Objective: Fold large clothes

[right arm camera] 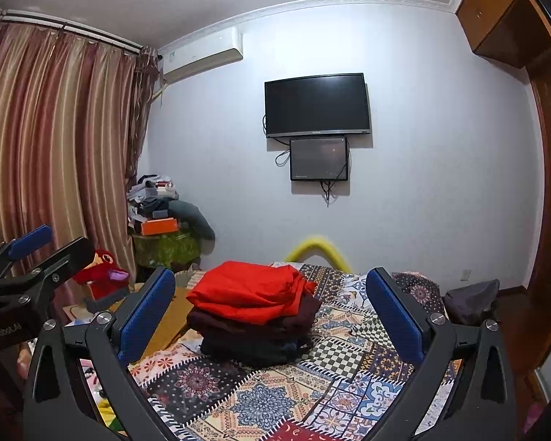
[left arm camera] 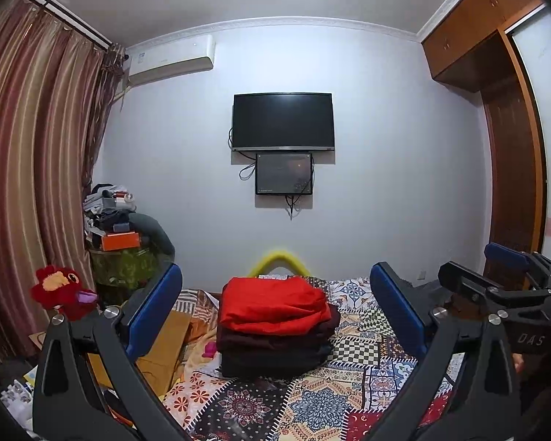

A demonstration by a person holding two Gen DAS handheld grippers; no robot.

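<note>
both grippers hung above the near end of the bed, facing the far wall. the left gripper (left arm camera: 275,308) had its blue-padded jaws spread wide with nothing between them, and the right gripper (right arm camera: 270,305) was spread just as wide and equally empty. in the left wrist view the right gripper (left arm camera: 496,275) showed at the right edge, apart from the clothes; in the right wrist view the left gripper (right arm camera: 36,257) showed at the left edge.

the stack of folded clothes (left arm camera: 275,330) sat on the patchwork bedspread (left arm camera: 349,386) near the middle of the bed, beyond both pairs of fingers and untouched. a red garment (right arm camera: 249,294) lay on top, folded, its right edge bunched loosely. under it came a maroon piece (right arm camera: 249,325) and then darker ones at the bottom.

a red plush toy (left arm camera: 60,292) sat left of the bed by the striped curtain (left arm camera: 29,165). a dark television (right arm camera: 317,104) hung on the wall, a smaller screen (right arm camera: 319,160) just below it, and an air conditioner (left arm camera: 170,60) was mounted near the ceiling.
</note>
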